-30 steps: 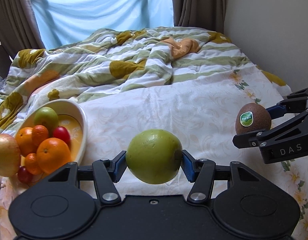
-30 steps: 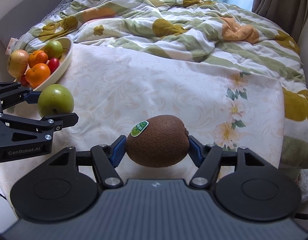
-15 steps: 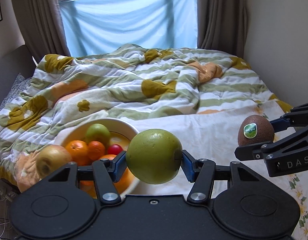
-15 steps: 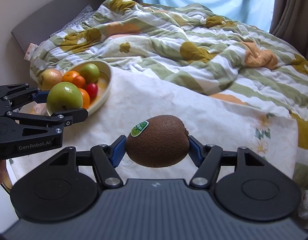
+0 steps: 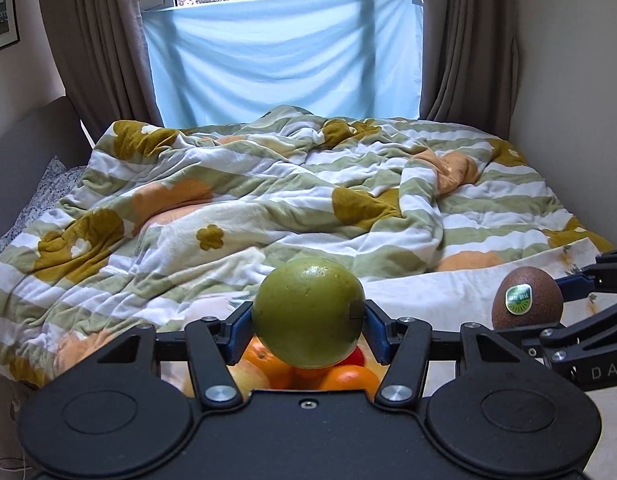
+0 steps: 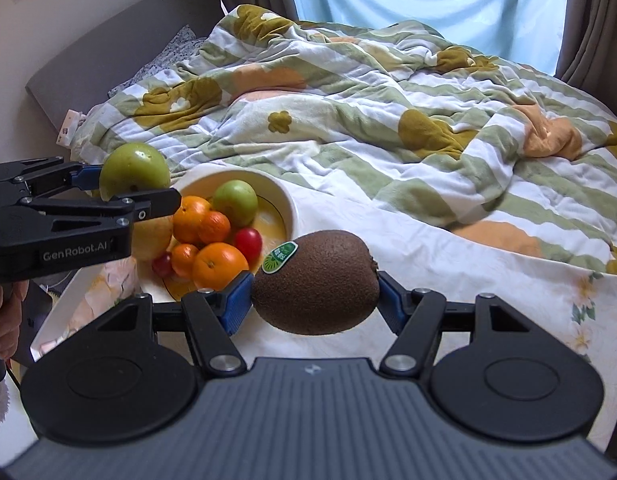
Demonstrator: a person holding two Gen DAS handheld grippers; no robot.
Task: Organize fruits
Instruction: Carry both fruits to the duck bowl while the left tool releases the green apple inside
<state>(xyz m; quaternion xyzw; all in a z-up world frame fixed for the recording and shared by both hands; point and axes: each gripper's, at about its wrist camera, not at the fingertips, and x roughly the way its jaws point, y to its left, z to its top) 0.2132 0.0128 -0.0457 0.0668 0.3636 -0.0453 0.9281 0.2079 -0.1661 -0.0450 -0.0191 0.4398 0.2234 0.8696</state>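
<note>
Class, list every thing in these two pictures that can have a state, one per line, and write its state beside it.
left gripper: shut on the green apple, held in the air above the bowl
right gripper: shut on the kiwi, sticker up
bowl: on the bed, partly filled with oranges, a second green apple and small red fruits
quilt: rumpled
curtains: drawn aside
</note>
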